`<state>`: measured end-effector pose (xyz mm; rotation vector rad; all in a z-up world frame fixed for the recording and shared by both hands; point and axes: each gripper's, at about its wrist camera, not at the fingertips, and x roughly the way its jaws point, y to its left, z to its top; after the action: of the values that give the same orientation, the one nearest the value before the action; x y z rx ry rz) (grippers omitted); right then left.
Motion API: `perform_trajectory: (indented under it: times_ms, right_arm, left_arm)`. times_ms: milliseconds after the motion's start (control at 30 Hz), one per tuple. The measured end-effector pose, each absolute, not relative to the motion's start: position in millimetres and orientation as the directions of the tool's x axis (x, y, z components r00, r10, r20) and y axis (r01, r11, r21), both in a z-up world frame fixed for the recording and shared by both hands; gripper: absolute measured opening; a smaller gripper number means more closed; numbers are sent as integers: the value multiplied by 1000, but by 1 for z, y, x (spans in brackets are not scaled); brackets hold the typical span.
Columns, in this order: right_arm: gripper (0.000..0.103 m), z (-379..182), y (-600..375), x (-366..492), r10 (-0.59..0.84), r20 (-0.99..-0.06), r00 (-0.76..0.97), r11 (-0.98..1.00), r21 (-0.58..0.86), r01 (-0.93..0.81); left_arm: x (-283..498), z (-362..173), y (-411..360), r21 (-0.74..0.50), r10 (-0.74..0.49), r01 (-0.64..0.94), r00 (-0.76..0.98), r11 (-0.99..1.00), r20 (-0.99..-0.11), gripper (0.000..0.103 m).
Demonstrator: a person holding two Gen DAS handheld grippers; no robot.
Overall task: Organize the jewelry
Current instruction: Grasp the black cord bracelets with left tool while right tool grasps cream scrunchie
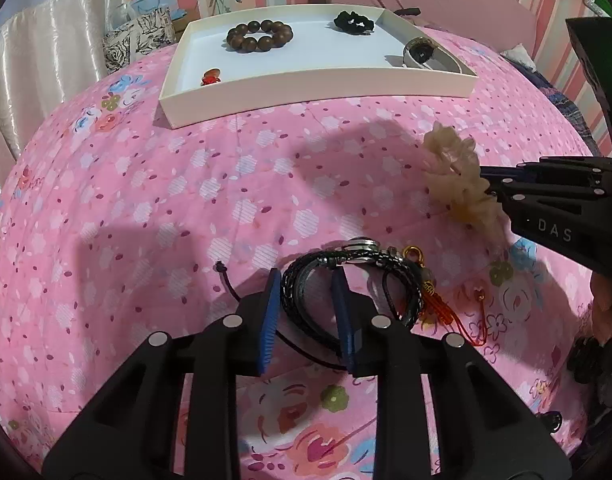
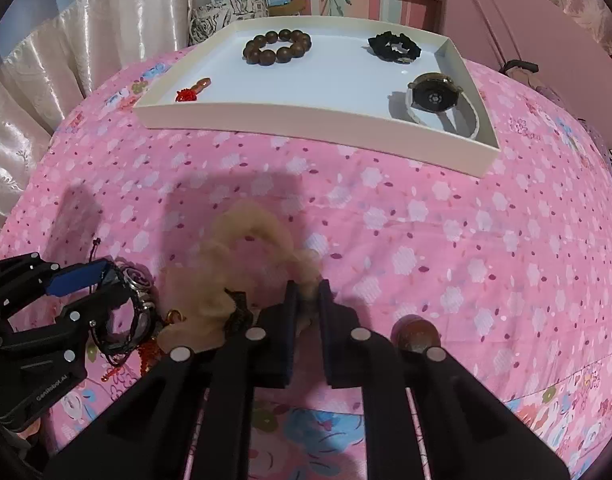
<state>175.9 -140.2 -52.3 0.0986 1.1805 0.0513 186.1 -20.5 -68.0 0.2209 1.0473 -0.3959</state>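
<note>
A white tray (image 1: 265,92) sits at the back of the pink floral bedspread. It holds a brown bead bracelet (image 1: 259,35), a black scrunchie (image 1: 354,23), a watch (image 1: 420,51) and a small red charm (image 1: 210,77). My left gripper (image 1: 306,280) has its blue fingers around a black braided leather bracelet (image 1: 306,300) lying on the bed. A red tassel charm with a gold ring (image 1: 430,292) lies beside it. My right gripper (image 2: 306,292) is shut on a beige scrunchie (image 2: 241,264), which also shows in the left wrist view (image 1: 460,176), lifted above the bed.
The tray also shows in the right wrist view (image 2: 306,128). A brown bead object (image 2: 416,334) lies by my right gripper. A cream curtain (image 2: 65,60) hangs at the left. A patterned gift bag (image 1: 139,36) and a pink wall panel stand behind the bed.
</note>
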Motion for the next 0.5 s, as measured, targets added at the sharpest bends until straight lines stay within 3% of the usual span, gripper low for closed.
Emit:
perform_trajectory:
  times_ms: [500]
  right_arm:
    - [7, -41, -165, 173, 76, -892, 447, 988, 129, 89]
  left_arm:
    - [182, -53, -13, -30, -240, 395, 493, 918, -836, 18]
